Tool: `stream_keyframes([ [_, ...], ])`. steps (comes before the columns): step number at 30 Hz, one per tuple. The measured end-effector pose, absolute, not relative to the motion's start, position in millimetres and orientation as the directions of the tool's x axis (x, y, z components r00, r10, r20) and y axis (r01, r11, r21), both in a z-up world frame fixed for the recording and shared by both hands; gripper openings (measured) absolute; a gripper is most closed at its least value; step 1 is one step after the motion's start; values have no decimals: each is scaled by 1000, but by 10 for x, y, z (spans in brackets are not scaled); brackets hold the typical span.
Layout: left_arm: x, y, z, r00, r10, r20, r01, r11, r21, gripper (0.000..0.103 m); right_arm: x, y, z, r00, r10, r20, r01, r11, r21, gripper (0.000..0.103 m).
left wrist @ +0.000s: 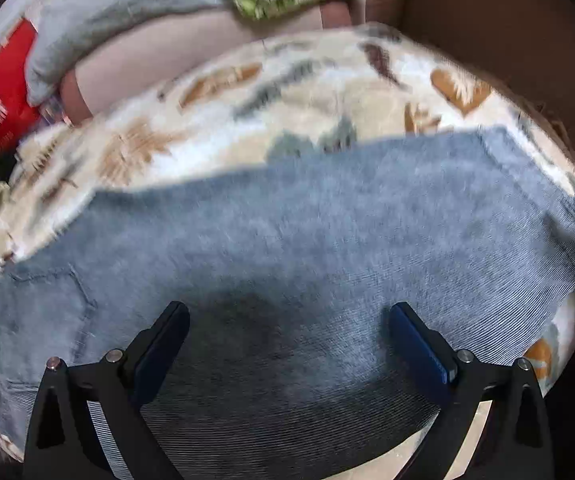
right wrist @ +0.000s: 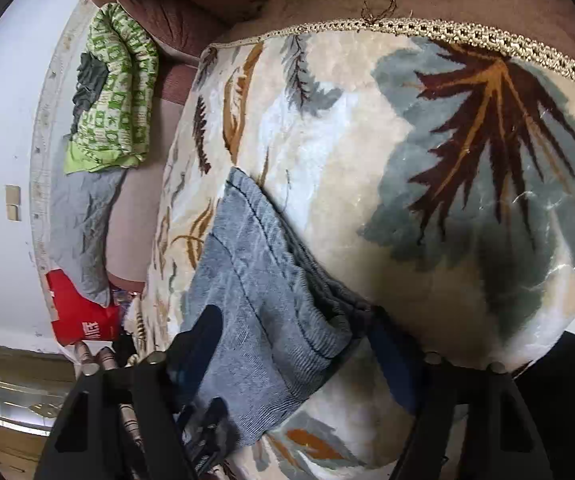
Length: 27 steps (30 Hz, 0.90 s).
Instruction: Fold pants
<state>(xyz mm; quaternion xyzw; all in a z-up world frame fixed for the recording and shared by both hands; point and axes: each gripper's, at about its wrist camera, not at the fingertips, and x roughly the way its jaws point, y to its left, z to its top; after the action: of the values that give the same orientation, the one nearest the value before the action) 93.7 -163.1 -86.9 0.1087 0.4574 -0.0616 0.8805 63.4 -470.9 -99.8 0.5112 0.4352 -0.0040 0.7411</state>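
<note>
While both grippers stand spread over it, blue-grey ribbed pants (left wrist: 287, 240) lie folded flat | left gripper (left wrist: 287, 320) empty above cloth | right gripper (right wrist: 295, 336) empty straddling stitched hem | plush leaf-print blanket (right wrist: 427, 160) beneath

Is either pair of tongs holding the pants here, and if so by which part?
Nothing is held. The left tongs hang open over the middle of the blue pants; the right tongs are open astride one end of them, not closed on it.

My left view looks down close over the jeans (left wrist: 287, 240); my right view faces along them from one end; both share the leaf-patterned blanket (right wrist: 367, 128).
</note>
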Motion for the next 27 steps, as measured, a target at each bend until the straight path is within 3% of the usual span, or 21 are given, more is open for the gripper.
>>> stream_keyframes([
  [2,895,-1564,-777,610,-24,-792,188,975,115,100,622,-4726,-1009,606,426,-672,467,493,734,55],
  [6,1020,-1651,-1161,542,72,-837,238,942,236,102,642,-4734,-1032,583,426,-692,476,511,716,53],
  [9,975,-1676,-1153,586,77,-807,242,933,265,103,701,-4665,-988,559,393,-730,483,561,672,54],
  [10,975,-1695,-1158,587,85,-805,246,929,277,103,734,-4624,-956,546,379,-747,471,599,648,50],
  [11,968,-1713,-1163,592,90,-801,251,924,290,103,757,-4588,-926,534,359,-765,464,632,621,35],
  [13,952,-1709,-1167,593,89,-800,252,923,289,103,798,-4540,-855,521,344,-781,444,672,592,27],
  [15,959,-1690,-1176,590,78,-804,257,926,279,103,823,-4482,-693,531,320,-785,422,703,572,26],
  [19,1007,-1583,-1159,567,27,-824,255,945,206,103,923,-3924,80,611,237,-756,254,845,470,25],
  [24,932,-902,-870,550,-174,-817,144,983,-112,98,820,-2767,767,684,282,-673,-55,939,338,25],
  [27,648,-185,-610,628,-121,-768,-2,987,-158,98,647,-1935,747,665,354,-657,-237,935,264,26],
])
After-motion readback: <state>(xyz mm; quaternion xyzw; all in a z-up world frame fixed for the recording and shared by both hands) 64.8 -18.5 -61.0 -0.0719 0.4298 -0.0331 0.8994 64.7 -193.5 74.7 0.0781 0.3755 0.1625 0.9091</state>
